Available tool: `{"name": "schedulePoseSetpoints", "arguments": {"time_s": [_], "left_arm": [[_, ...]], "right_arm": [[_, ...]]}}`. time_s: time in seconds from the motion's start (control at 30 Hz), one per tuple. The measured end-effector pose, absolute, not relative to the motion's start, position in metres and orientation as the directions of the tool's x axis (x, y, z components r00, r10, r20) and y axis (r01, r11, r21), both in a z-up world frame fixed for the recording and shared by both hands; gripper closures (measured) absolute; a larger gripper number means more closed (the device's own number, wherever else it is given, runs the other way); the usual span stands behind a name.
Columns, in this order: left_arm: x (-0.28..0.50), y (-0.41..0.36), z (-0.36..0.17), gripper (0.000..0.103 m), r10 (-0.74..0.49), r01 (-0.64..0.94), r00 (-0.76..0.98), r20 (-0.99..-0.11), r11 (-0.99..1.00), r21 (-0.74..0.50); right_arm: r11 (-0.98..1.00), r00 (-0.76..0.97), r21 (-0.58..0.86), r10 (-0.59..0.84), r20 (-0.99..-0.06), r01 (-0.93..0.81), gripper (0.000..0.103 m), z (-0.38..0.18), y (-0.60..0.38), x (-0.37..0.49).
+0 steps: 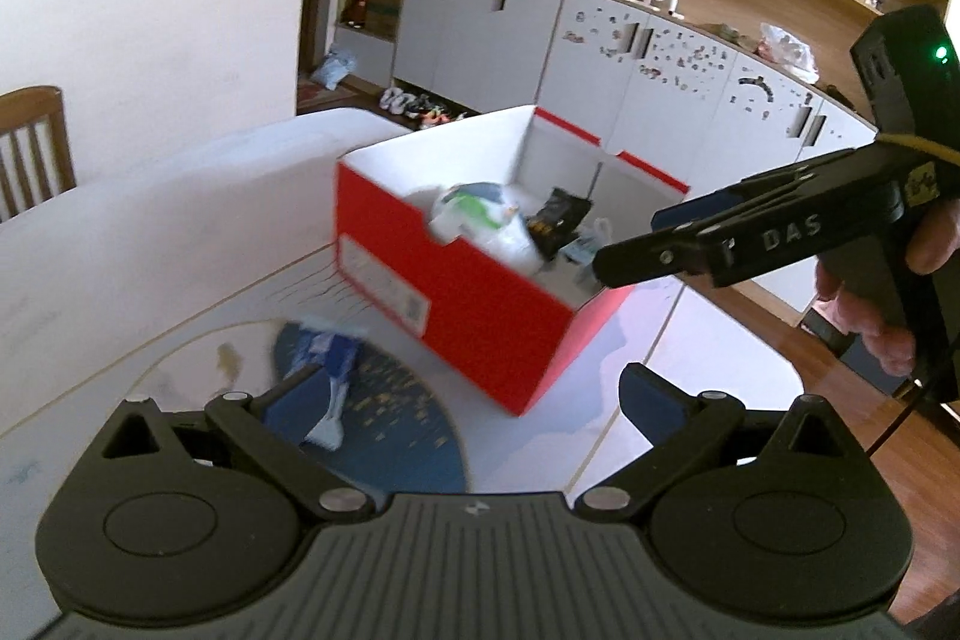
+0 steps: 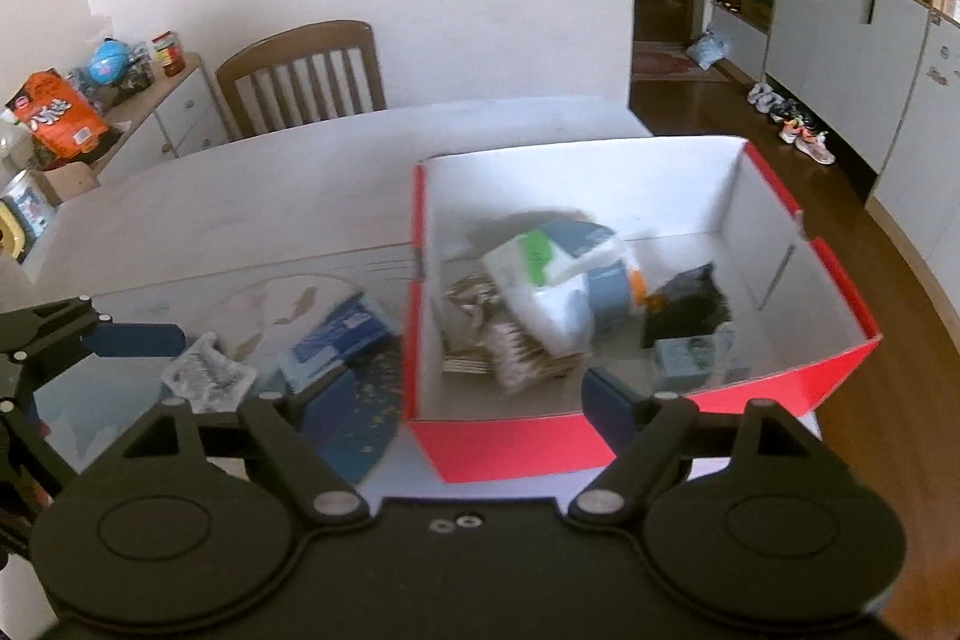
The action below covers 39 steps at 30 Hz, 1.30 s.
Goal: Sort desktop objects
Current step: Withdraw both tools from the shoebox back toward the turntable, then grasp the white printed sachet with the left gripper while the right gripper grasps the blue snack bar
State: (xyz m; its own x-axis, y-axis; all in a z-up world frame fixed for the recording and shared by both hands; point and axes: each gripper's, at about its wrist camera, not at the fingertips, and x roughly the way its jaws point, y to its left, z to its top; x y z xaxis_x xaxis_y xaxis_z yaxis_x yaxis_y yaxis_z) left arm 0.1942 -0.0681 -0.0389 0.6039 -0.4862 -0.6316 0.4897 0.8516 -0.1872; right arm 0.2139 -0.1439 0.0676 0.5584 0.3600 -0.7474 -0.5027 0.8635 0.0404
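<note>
left gripper (image 1: 474, 400) released, empty | right gripper (image 2: 462, 400) released, empty | red box (image 2: 510, 445) holds packets | blue packet (image 2: 336, 340) on table (image 2: 240, 196)

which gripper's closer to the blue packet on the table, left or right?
Left. The left gripper hangs open right over the blue packet. The right gripper, also open and empty, sits at the red box, packet off to its left.

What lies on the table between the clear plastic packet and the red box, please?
A blue packet lies there on the round blue mat, between the clear plastic packet and the red box; the right wrist view shows it.
</note>
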Motion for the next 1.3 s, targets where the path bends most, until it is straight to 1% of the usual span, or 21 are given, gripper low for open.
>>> {"name": "schedulePoseSetpoints", "arguments": {"time_s": [0.27, 0.77, 1.1, 1.3], "left_arm": [[0.187, -0.032, -0.046, 0.000, -0.457, 0.458, 0.624, -0.634, 0.871, -0.177], [0.187, 0.011, -0.063, 0.000, -0.437, 0.480, 0.625, -0.647, 0.869, -0.123], [0.198, 0.034, -0.081, 0.000, -0.470, 0.567, 0.586, -0.661, 0.820, -0.080], [0.209, 0.043, -0.093, 0.000, -0.511, 0.630, 0.542, -0.668, 0.773, -0.080]], "right_arm": [[0.838, 0.532, 0.052, 0.392, -0.750, -0.543, 0.020, 0.066, -0.109, 0.200], [0.809, 0.507, 0.042, 0.407, -0.760, -0.586, 0.020, 0.050, -0.050, 0.190], [0.829, 0.505, 0.020, 0.360, -0.784, -0.559, 0.020, 0.026, -0.030, 0.199], [0.846, 0.506, 0.021, 0.339, -0.793, -0.533, 0.020, 0.017, -0.021, 0.207]]}}
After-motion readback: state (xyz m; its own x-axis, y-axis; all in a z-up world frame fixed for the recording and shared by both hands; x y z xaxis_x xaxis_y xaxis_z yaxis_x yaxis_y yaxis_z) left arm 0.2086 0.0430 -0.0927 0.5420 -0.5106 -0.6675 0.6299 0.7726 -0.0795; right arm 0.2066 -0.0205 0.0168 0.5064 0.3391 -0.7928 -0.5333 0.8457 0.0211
